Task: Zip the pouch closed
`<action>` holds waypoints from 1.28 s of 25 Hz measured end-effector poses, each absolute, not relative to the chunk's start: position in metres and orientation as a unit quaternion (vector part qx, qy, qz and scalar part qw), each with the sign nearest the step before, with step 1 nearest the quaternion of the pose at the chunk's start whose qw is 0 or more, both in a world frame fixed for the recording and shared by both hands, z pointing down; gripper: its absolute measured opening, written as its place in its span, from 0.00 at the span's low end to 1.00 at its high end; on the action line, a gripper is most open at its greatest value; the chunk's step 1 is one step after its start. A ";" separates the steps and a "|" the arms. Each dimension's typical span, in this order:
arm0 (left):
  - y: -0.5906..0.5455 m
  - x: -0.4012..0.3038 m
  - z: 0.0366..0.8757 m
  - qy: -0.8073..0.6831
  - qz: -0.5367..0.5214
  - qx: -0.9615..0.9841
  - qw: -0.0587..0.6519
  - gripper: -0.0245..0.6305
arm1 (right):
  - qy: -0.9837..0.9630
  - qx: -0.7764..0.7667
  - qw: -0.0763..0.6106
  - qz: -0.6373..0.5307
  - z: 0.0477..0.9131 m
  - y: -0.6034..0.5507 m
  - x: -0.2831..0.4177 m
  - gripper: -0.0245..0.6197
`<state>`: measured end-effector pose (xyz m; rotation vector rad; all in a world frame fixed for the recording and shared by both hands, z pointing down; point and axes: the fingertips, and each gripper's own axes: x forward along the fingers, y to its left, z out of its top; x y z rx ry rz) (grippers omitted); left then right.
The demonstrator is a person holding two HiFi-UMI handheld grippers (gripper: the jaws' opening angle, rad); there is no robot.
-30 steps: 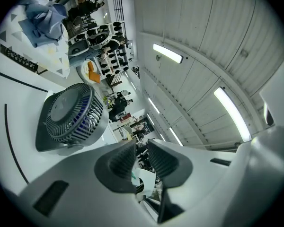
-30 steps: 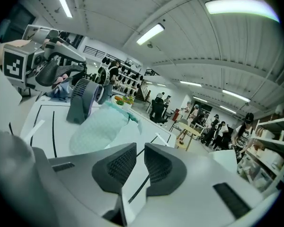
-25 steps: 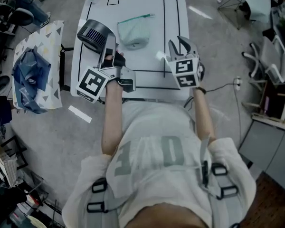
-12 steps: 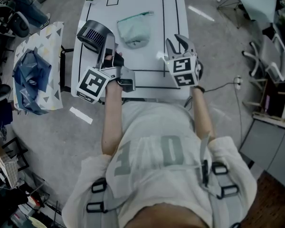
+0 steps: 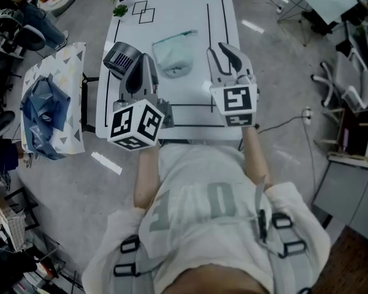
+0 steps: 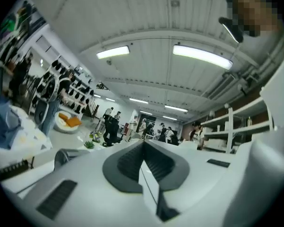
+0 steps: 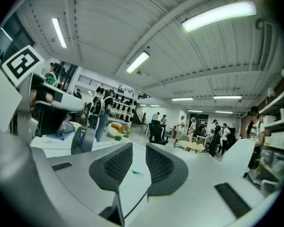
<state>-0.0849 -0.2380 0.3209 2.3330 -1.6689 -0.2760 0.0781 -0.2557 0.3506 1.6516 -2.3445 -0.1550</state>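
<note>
The pale green pouch (image 5: 174, 52) lies on the white worktop (image 5: 172, 5), inside the black lines marked there. It sits between the two tongs as seen from the head view, and neither touches it. Its zip runs along the far edge, but whether that is done up cannot be made out. The left tongs (image 5: 148, 65) have just been closing and are now clenched, pad against pad, with nothing caught between them. They point level across the room, just beside a dark round fan (image 5: 120, 59) at the worktop's left edge. The right tongs (image 5: 227, 56) stand released with a narrow gap, holding nothing, near the pouch's right side. A blue cloth (image 5: 42, 103) lies on a stand to the left, well apart.
</note>
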 end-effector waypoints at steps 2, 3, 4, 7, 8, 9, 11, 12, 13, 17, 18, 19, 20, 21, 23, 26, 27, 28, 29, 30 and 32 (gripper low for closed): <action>-0.235 -0.077 0.315 -0.582 -0.060 0.808 0.072 0.05 | -0.812 0.574 0.091 -0.054 0.333 -0.248 0.073 0.14; -0.234 -0.073 0.314 -0.584 -0.046 0.809 0.050 0.05 | -0.812 0.577 0.070 -0.054 0.326 -0.244 0.071 0.09; -0.233 -0.070 0.314 -0.586 -0.035 0.809 0.033 0.05 | -0.812 0.578 0.054 -0.056 0.320 -0.240 0.069 0.07; -0.232 -0.065 0.318 -0.587 -0.014 0.810 0.011 0.05 | -0.819 0.569 0.036 -0.064 0.313 -0.230 0.061 0.05; -0.231 -0.065 0.319 -0.588 -0.009 0.808 0.009 0.05 | -0.821 0.567 0.038 -0.064 0.315 -0.228 0.059 0.05; -0.231 -0.066 0.320 -0.591 -0.005 0.807 0.007 0.05 | -0.822 0.565 0.042 -0.061 0.318 -0.227 0.058 0.05; -0.230 -0.068 0.321 -0.595 0.001 0.803 0.005 0.05 | -0.824 0.562 0.047 -0.051 0.325 -0.226 0.056 0.05; -0.230 -0.070 0.322 -0.597 0.001 0.802 0.006 0.05 | -0.825 0.561 0.048 -0.045 0.327 -0.226 0.056 0.05; -0.230 -0.071 0.323 -0.599 0.001 0.801 0.007 0.05 | -0.826 0.560 0.048 -0.041 0.329 -0.227 0.057 0.05; -0.231 -0.076 0.324 -0.604 0.001 0.797 0.010 0.05 | -0.826 0.561 0.050 -0.036 0.331 -0.228 0.058 0.05; -0.230 -0.076 0.324 -0.604 0.002 0.797 0.010 0.05 | -0.825 0.563 0.049 -0.032 0.332 -0.228 0.058 0.05; -0.229 -0.077 0.324 -0.605 0.002 0.796 0.011 0.05 | -0.823 0.565 0.046 -0.028 0.334 -0.228 0.058 0.05; -0.229 -0.077 0.324 -0.605 0.002 0.796 0.011 0.05 | -0.822 0.567 0.043 -0.023 0.336 -0.229 0.058 0.05; -0.229 -0.078 0.325 -0.605 0.002 0.796 0.011 0.05 | -0.822 0.567 0.040 -0.020 0.337 -0.229 0.058 0.05; -0.229 -0.078 0.326 -0.606 0.003 0.795 0.012 0.05 | -0.823 0.566 0.040 -0.017 0.340 -0.230 0.057 0.05; -0.230 -0.079 0.328 -0.607 0.004 0.795 0.017 0.05 | -0.824 0.564 0.051 -0.019 0.342 -0.230 0.057 0.05; -0.230 -0.079 0.329 -0.607 0.005 0.795 0.018 0.05 | -0.825 0.563 0.051 -0.018 0.343 -0.230 0.057 0.05; -0.230 -0.079 0.329 -0.607 0.005 0.795 0.018 0.05 | -0.825 0.563 0.050 -0.017 0.343 -0.230 0.057 0.05; -0.230 -0.079 0.329 -0.606 0.004 0.795 0.019 0.05 | -0.825 0.562 0.053 -0.016 0.344 -0.230 0.057 0.05; -0.230 -0.079 0.329 -0.606 0.003 0.795 0.020 0.05 | -0.825 0.562 0.056 -0.017 0.346 -0.230 0.057 0.05; -0.231 -0.078 0.329 -0.605 0.002 0.796 0.021 0.05 | -0.825 0.562 0.063 -0.016 0.349 -0.230 0.057 0.05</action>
